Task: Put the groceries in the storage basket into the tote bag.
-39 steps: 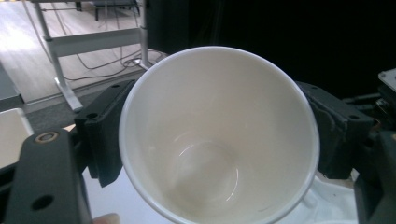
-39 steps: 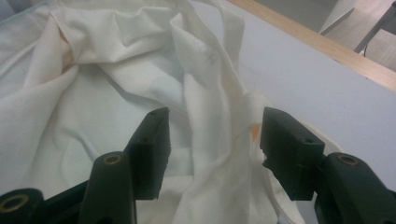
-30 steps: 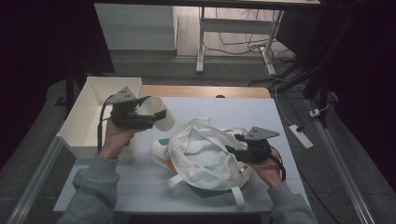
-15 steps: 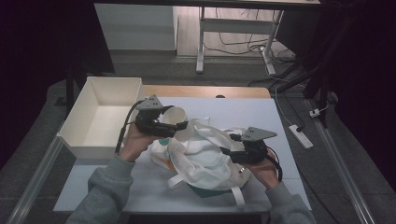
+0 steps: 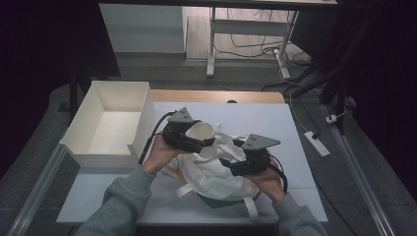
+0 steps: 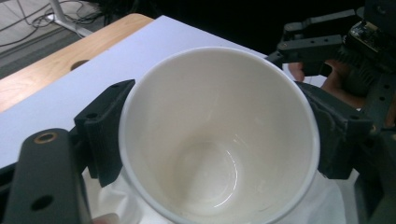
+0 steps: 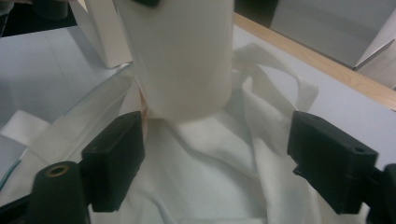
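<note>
A white paper cup (image 6: 219, 135) is clamped between the jaws of the left gripper (image 5: 196, 140), one black pad pressed against each side of its wall. In the high view the cup (image 5: 200, 132) is held tilted above the white cloth bag (image 5: 216, 172), which lies crumpled on the pale table sheet (image 5: 295, 128) just beside the white open box (image 5: 110, 123).

The jaws of the right gripper (image 7: 215, 158) have just been opening and are spread wide; nothing is pinched between them, and only bag cloth (image 7: 201, 177) lies beneath the gap. Whether the pads brush the fabric cannot quite be told.

The cup's bare inside is shown in the left gripper view, with the right gripper (image 6: 327, 46) beyond it. Its outer wall (image 7: 182, 60), hanging over the bag folds, is seen in the right gripper view.
</note>
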`<state>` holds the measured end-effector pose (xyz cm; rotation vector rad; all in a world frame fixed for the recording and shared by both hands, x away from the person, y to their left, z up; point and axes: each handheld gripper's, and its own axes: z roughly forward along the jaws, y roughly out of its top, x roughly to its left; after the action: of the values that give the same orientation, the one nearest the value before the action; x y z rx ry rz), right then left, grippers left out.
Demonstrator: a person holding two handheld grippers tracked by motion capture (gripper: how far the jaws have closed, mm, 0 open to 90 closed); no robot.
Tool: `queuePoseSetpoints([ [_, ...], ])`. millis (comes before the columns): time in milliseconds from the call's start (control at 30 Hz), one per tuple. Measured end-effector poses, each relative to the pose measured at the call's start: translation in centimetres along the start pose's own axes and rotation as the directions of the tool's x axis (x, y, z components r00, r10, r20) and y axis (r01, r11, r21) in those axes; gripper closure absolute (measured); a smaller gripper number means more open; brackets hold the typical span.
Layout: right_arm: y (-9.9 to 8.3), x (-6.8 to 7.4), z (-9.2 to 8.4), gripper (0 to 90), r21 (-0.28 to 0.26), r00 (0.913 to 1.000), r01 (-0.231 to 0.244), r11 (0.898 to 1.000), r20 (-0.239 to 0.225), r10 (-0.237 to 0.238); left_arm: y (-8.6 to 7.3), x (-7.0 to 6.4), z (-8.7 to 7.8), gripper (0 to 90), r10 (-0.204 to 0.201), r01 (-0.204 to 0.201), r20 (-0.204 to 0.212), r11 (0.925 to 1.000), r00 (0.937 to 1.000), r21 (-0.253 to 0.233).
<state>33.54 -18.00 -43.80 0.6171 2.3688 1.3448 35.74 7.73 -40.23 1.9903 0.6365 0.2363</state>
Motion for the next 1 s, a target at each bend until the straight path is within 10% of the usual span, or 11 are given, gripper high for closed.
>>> queuePoseSetpoints([
  [1000, 0.9, 2.1, 2.5, 22.7, 0.025, 0.999, 0.045, 0.999, 0.003, -0.045, 0.0, -2.5, 2.4, 15.1, 0.057, -0.059, 0.064, 0.9976, 0.9963, 0.036],
])
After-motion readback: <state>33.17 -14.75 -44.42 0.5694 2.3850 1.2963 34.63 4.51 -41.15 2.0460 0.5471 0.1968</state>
